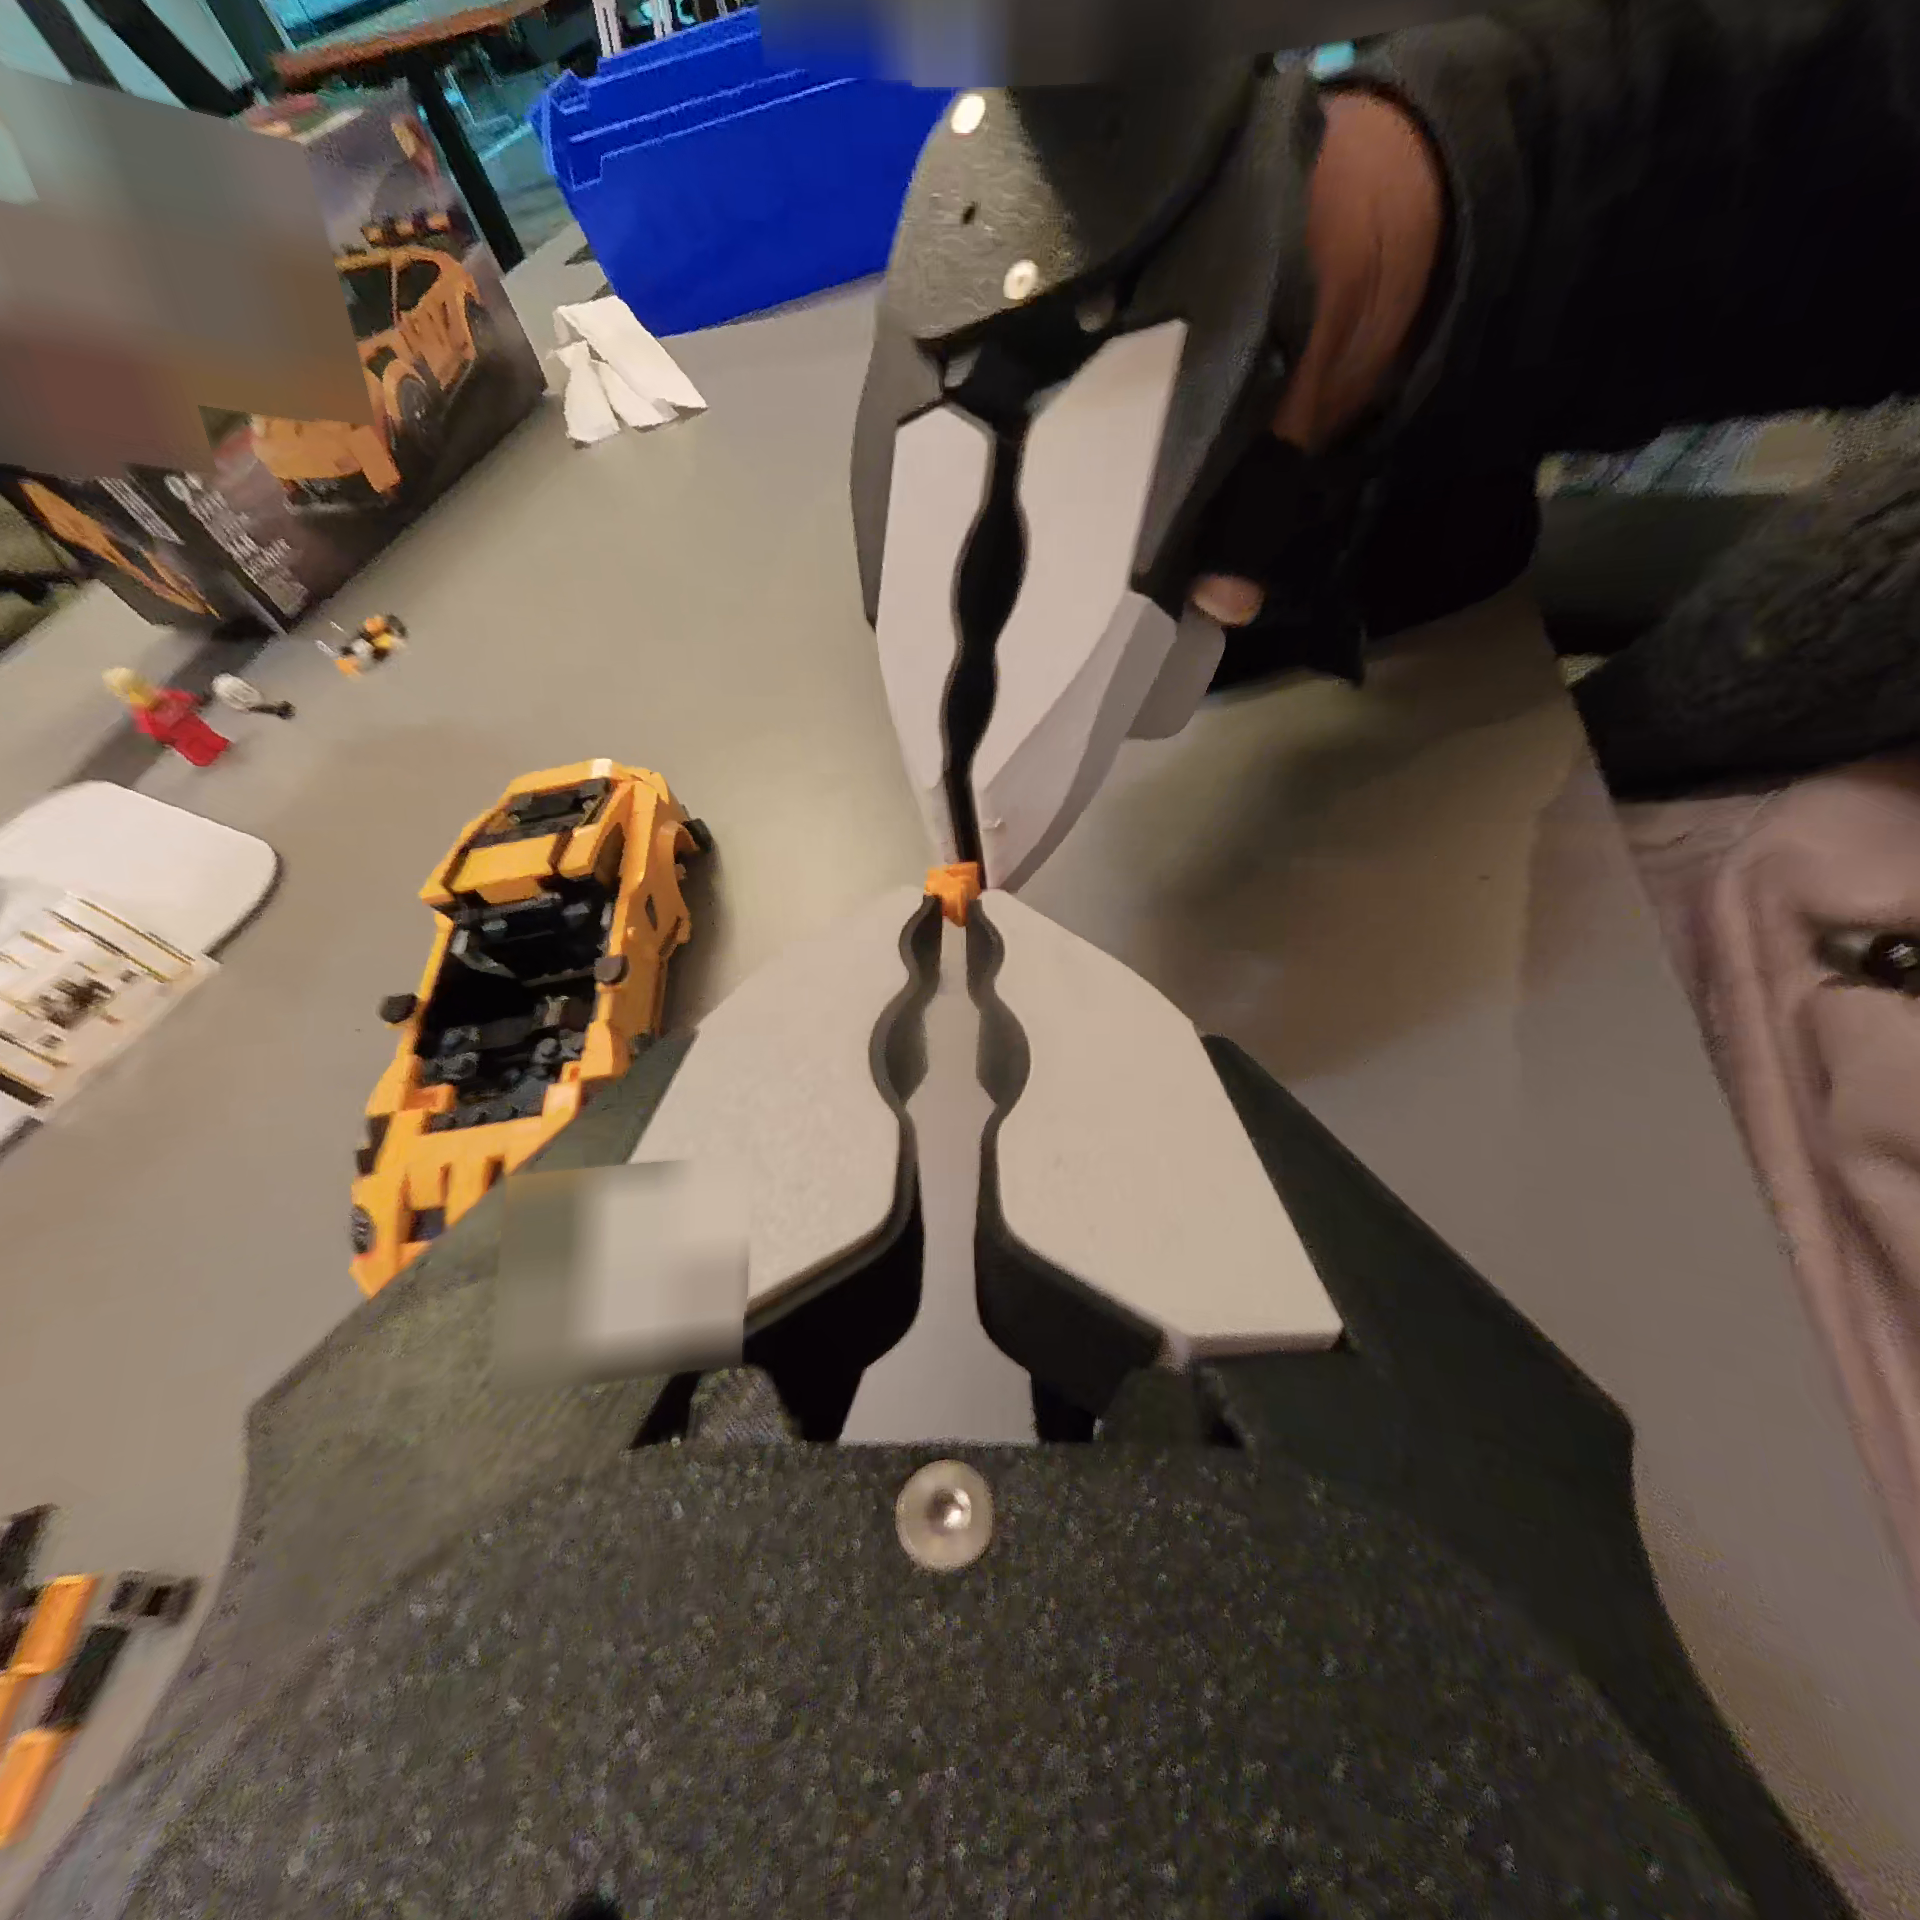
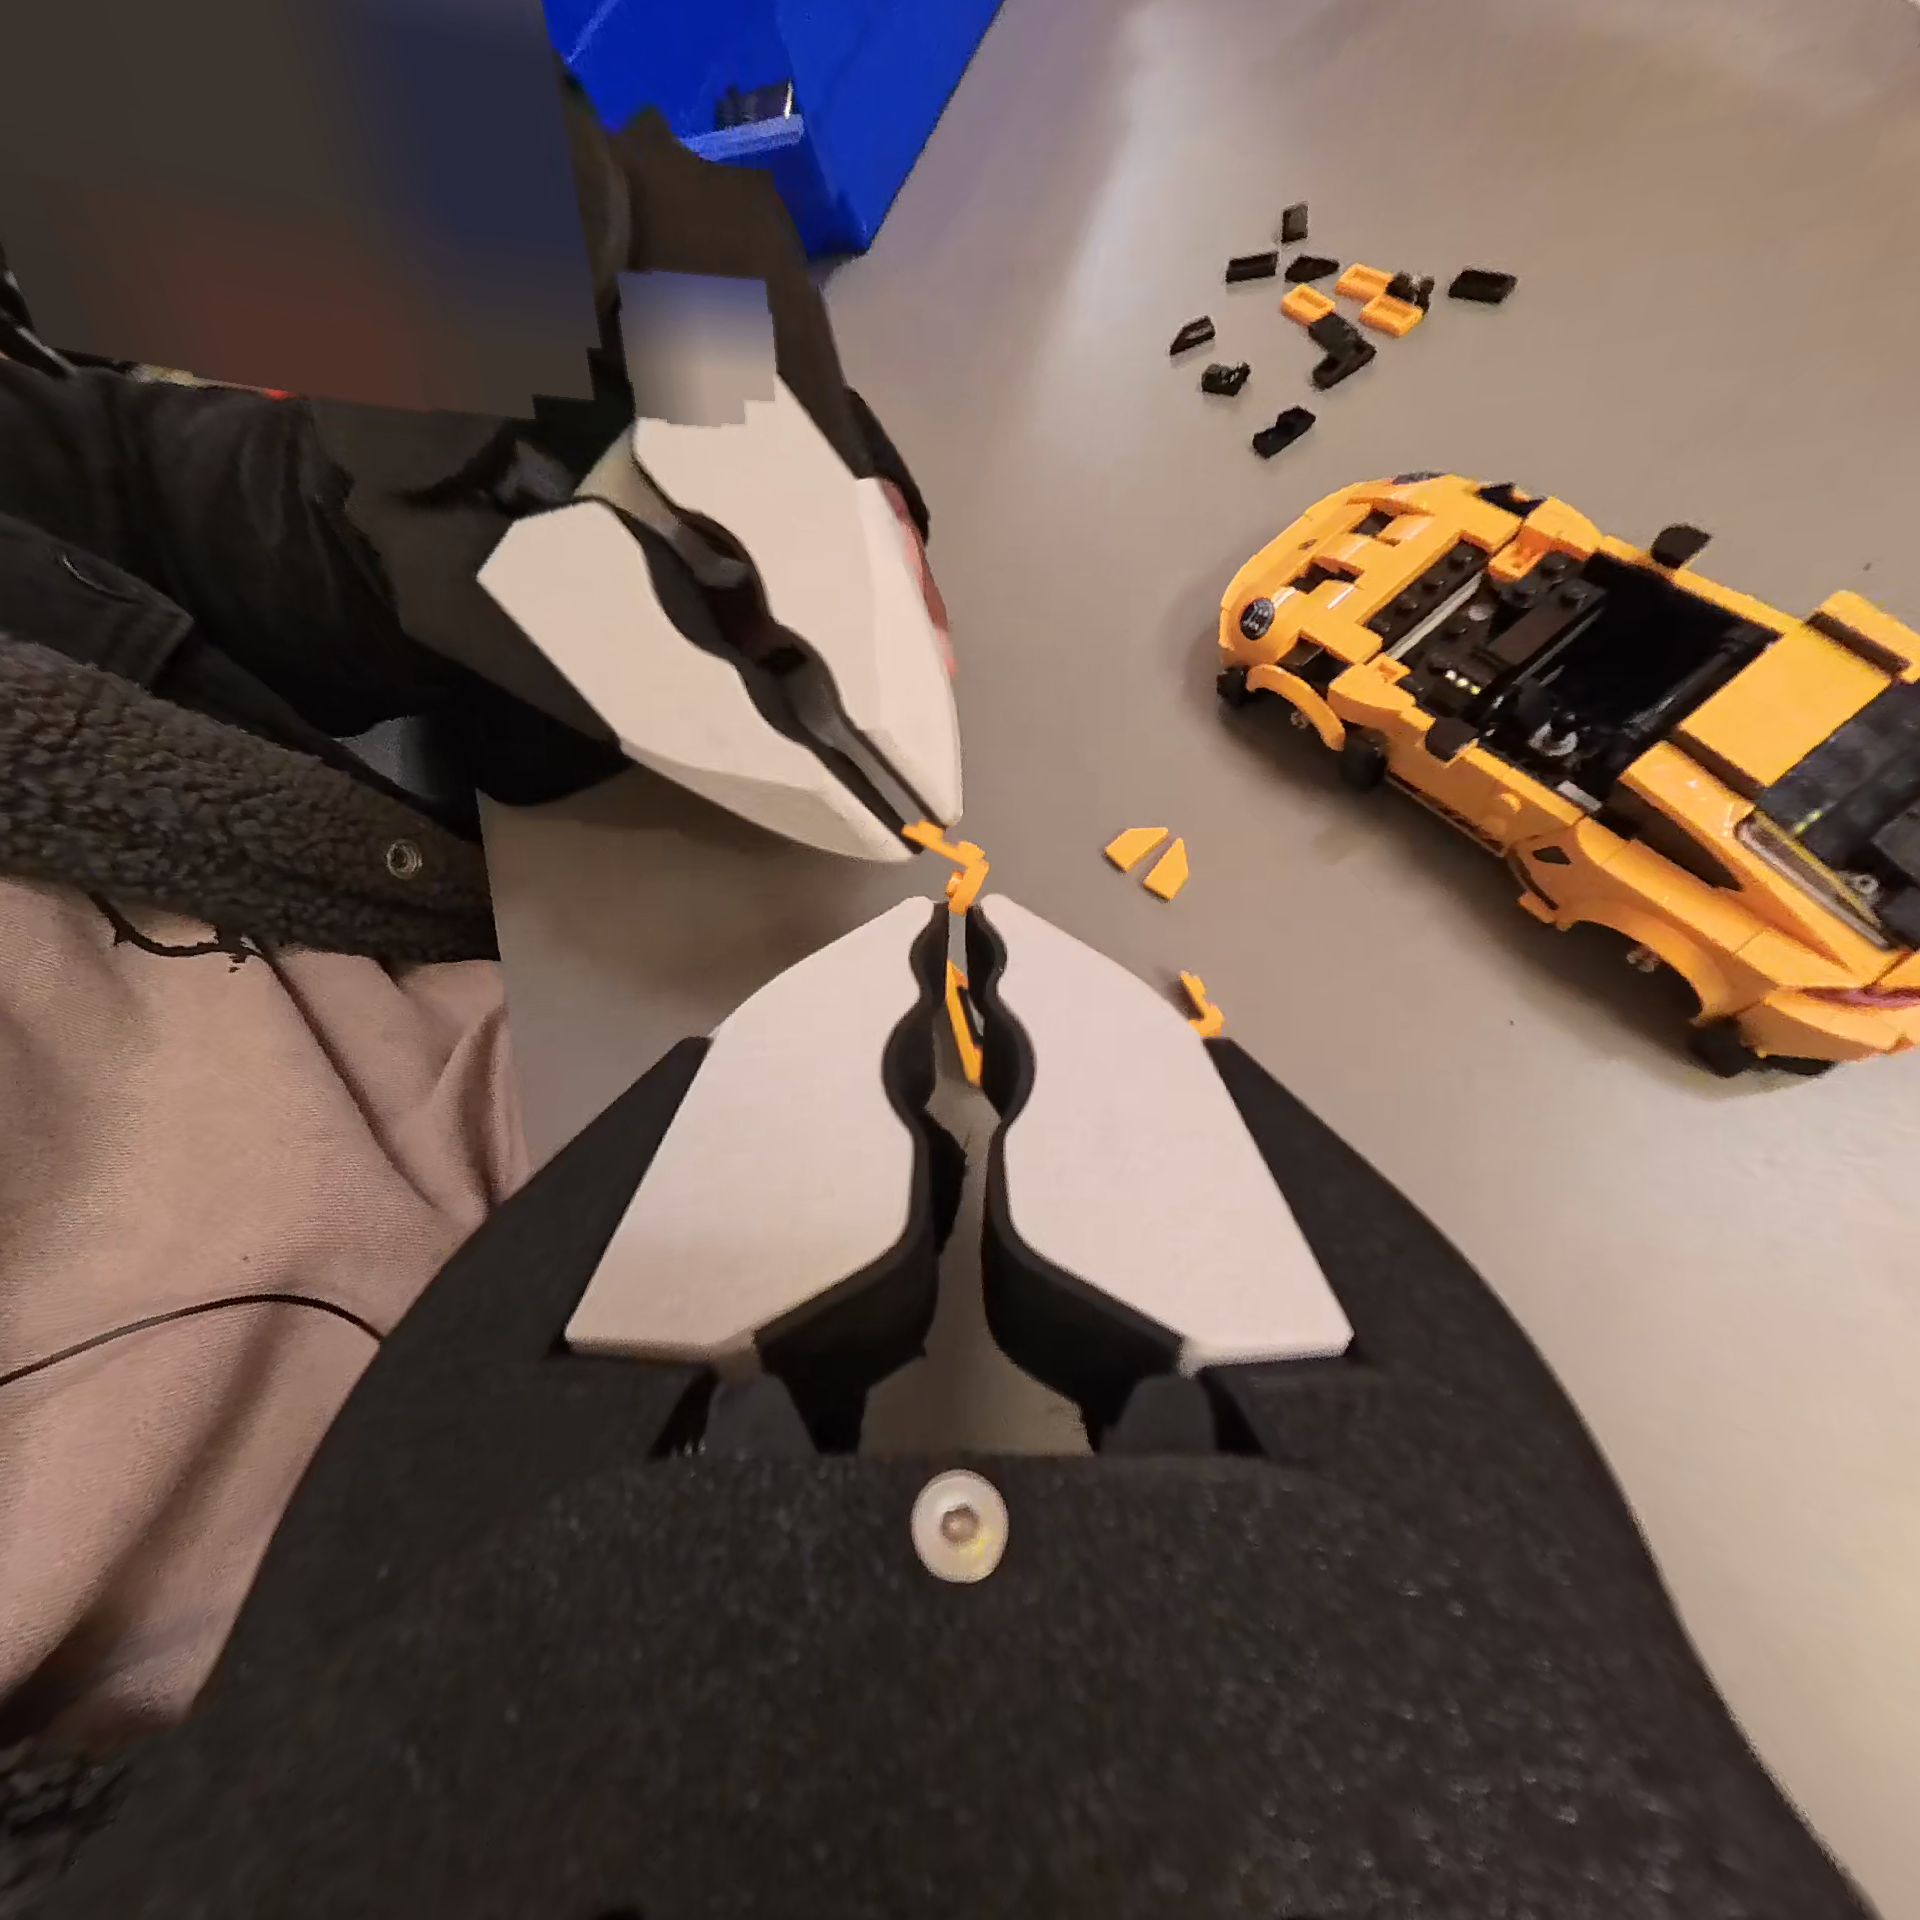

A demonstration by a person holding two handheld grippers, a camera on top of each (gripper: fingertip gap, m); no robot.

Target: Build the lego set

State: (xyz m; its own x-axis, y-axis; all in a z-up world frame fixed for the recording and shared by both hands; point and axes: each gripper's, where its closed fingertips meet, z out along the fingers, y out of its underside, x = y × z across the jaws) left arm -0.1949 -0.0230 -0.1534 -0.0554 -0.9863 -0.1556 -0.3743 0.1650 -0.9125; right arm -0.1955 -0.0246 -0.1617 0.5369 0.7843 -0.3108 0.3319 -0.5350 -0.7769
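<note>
My left gripper (image 1: 954, 910) and right gripper (image 2: 958, 906) meet tip to tip above the grey table (image 1: 644, 644). Each is shut on a small orange lego piece. The two pieces touch as one orange cluster (image 1: 954, 889). In the right wrist view the left gripper (image 2: 928, 831) comes in from the upper left, pinching a flat orange piece (image 2: 918, 832) against an orange bracket (image 2: 970, 860) that my right gripper holds. In the left wrist view the right gripper (image 1: 971, 857) comes down from above. The partly built orange and black car (image 1: 530, 997) (image 2: 1579, 748) stands apart on the table, its roof open.
Two orange wedge tiles (image 2: 1148, 857) and another orange piece (image 2: 1201, 1004) lie by my right gripper. Several black and orange pieces (image 2: 1340, 312) lie behind the car. The set's box (image 1: 312, 436), a minifigure (image 1: 171, 712), a booklet (image 1: 73, 987), white tissue (image 1: 618, 374) and a blue bin (image 1: 727, 187) stand further off. Left and right tips are no more than a few centimetres apart. Both grippers' tips are roughly 40 centimetres from the minifigure (image 1: 171, 712).
</note>
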